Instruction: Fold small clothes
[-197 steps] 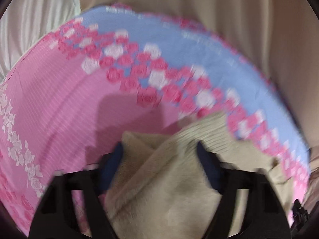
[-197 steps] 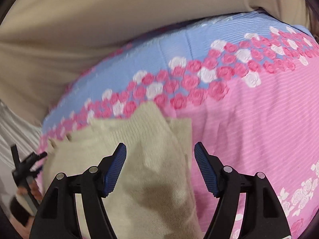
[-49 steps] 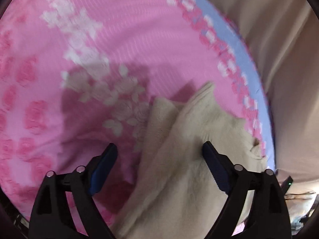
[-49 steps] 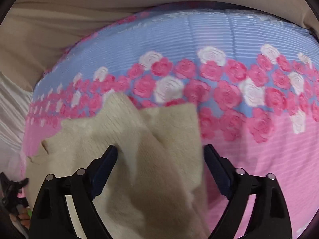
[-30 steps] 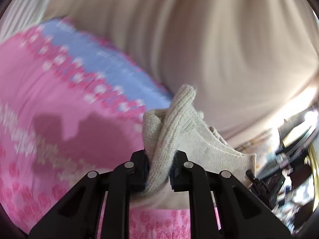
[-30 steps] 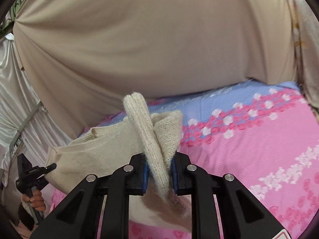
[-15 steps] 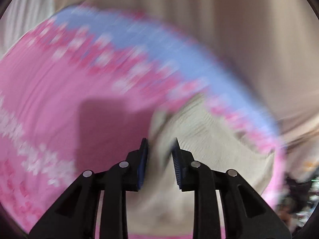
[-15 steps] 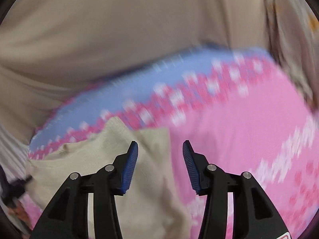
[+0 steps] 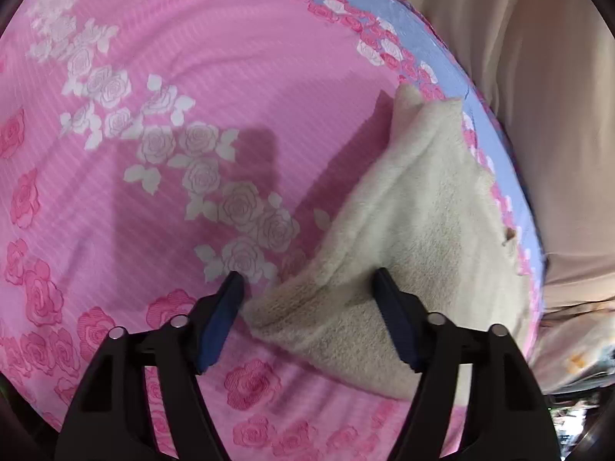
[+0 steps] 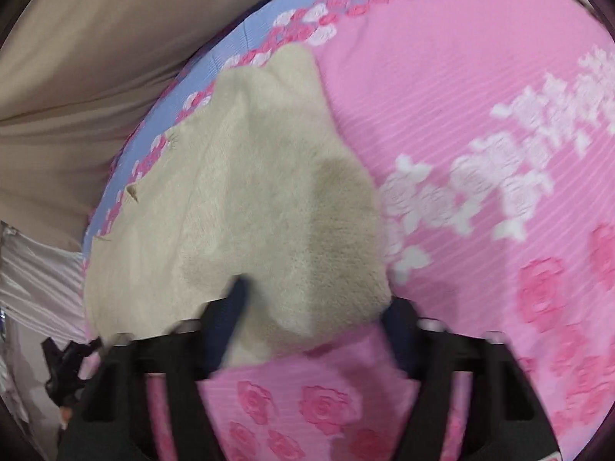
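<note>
A bed fills both views, covered by a pink sheet (image 9: 238,88) with fine stripes, white rose clusters across the middle and darker pink roses toward six o'clock. A lavender-blue border band (image 10: 226,44) edged with pink and white roses runs along the far edge, from twelve toward three o'clock in the left wrist view. One cream knitted garment (image 9: 423,223) lies flat on the sheet, its far corner reaching the border.

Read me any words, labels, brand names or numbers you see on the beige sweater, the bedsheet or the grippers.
None: no readable text in either view.
Beige sweater: no label or print shows.
Pink floral bedsheet: only rose patterns.
Left hand-held gripper and right hand-held gripper: no markings visible.
</note>
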{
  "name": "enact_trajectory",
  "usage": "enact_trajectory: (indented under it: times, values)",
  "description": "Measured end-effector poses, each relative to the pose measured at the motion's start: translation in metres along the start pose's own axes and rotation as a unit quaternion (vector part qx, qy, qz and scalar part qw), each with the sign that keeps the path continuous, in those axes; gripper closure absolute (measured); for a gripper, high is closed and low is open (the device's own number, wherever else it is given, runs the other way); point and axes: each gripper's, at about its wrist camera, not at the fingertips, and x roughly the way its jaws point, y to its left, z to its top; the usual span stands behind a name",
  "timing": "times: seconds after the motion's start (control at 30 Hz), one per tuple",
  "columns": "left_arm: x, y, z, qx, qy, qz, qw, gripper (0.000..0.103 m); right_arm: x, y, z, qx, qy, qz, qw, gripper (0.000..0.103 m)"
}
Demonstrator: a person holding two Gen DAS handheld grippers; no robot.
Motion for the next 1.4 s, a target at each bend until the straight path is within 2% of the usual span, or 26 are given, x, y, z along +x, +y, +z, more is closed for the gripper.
enact_trajectory:
  times: [0.03,0.1,0.17,0.23,0.3,0.37,0.4,0.47,0.5,0.53,0.57,0.6,0.7,0.73,0.77,0.83,0.93,0.97,1.0,1.03,1.07,1.1,1.2,1.23,1.3,1.4]
  values:
    - [-0.001,-0.005,0.003,0.009,0.019,-0.032,0.9993,0.095,-0.01,0.004,0.001,0.01,-0.011,0.013,1.0,0.081]
    - [-0.021,-0.009,0.008,-0.011,0.034,-0.062,0.9975,0.095,-0.045,0.017,0.004,0.002,-0.042,0.023,0.999,0.083]
    - [-0.053,-0.013,0.012,-0.014,0.034,-0.08,0.9961,0.095,-0.07,0.03,0.003,-0.031,-0.053,0.007,0.998,0.083]
    - [-0.065,-0.008,0.009,-0.02,0.049,-0.062,0.9967,0.095,-0.07,0.035,-0.001,-0.07,-0.042,-0.04,0.996,0.083]
    - [-0.048,0.005,0.003,-0.031,0.075,-0.02,0.9965,0.094,-0.04,0.025,-0.008,-0.095,-0.01,-0.095,0.991,0.079]
    - [-0.02,0.018,-0.006,-0.035,0.096,0.014,0.9947,0.093,-0.01,0.01,-0.013,-0.101,0.024,-0.128,0.986,0.073]
    - [-0.01,0.023,-0.012,-0.043,0.102,0.009,0.9938,0.09,-0.007,0.007,-0.014,-0.092,0.028,-0.131,0.987,0.069]
    - [-0.016,0.021,-0.017,-0.042,0.082,0.016,0.9956,0.086,-0.03,0.014,-0.013,-0.073,-0.007,-0.116,0.991,0.066]
    - [-0.027,0.017,-0.016,-0.035,0.068,0.007,0.997,0.085,-0.043,0.02,-0.012,-0.077,-0.028,-0.122,0.989,0.056]
    - [-0.039,0.013,-0.014,-0.027,0.057,0.0,0.998,0.083,-0.058,0.029,-0.01,-0.09,-0.055,-0.136,0.985,0.04]
    - [-0.052,0.008,-0.009,-0.018,0.04,-0.001,0.9991,0.079,-0.071,0.039,-0.006,-0.106,-0.078,-0.141,0.981,0.034]
    - [-0.065,0.003,-0.003,-0.006,0.017,-0.003,0.9998,0.069,-0.078,0.046,0.001,-0.117,-0.091,-0.137,0.979,0.029]
    - [-0.085,-0.025,0.024,0.045,-0.047,0.007,0.9979,0.042,-0.073,0.069,0.036,-0.146,-0.087,-0.114,0.979,0.029]
    - [-0.083,-0.036,0.035,0.064,-0.058,0.007,0.9962,0.029,-0.064,0.077,0.048,-0.154,-0.083,-0.107,0.979,0.029]
    - [-0.077,-0.047,0.045,0.082,-0.064,0.005,0.9946,0.025,-0.052,0.083,0.062,-0.159,-0.08,-0.104,0.978,0.029]
    - [-0.054,-0.065,0.062,0.106,-0.066,0.011,0.9921,0.023,-0.02,0.098,0.085,-0.174,-0.067,-0.106,0.977,0.028]
    - [-0.001,-0.087,0.074,0.118,-0.029,0.015,0.9925,0.024,0.028,0.105,0.109,-0.175,-0.033,-0.118,0.977,0.027]
    - [0.021,-0.091,0.076,0.122,-0.007,0.025,0.9922,0.032,0.042,0.104,0.111,-0.172,-0.024,-0.122,0.977,0.027]
    - [0.029,-0.091,0.076,0.125,0.007,0.028,0.9917,0.055,0.053,0.102,0.113,-0.172,-0.016,-0.125,0.977,0.029]
    - [0.037,-0.091,0.076,0.132,0.018,0.033,0.9906,0.081,0.06,0.101,0.111,-0.176,-0.007,-0.115,0.978,0.058]
    - [0.04,-0.091,0.074,0.137,0.021,0.031,0.9899,0.089,0.062,0.101,0.107,-0.178,0.009,-0.104,0.979,0.081]
    - [0.031,-0.086,0.069,0.135,0.009,0.015,0.9906,0.09,0.054,0.103,0.101,-0.182,0.002,-0.094,0.979,0.093]
    - [-0.02,-0.072,0.047,0.151,-0.027,-0.05,0.9868,0.091,0.004,0.11,0.065,-0.206,-0.031,-0.037,0.977,0.095]
    - [-0.033,-0.068,0.037,0.16,-0.03,-0.064,0.9846,0.091,-0.012,0.11,0.05,-0.21,-0.034,-0.019,0.977,0.095]
    - [-0.053,-0.06,0.011,0.171,-0.017,-0.083,0.9817,0.091,-0.035,0.108,0.024,-0.213,-0.033,-0.01,0.976,0.095]
    - [-0.062,-0.056,-0.013,0.174,-0.001,-0.071,0.9823,0.092,-0.057,0.102,0.007,-0.202,-0.042,-0.011,0.978,0.095]
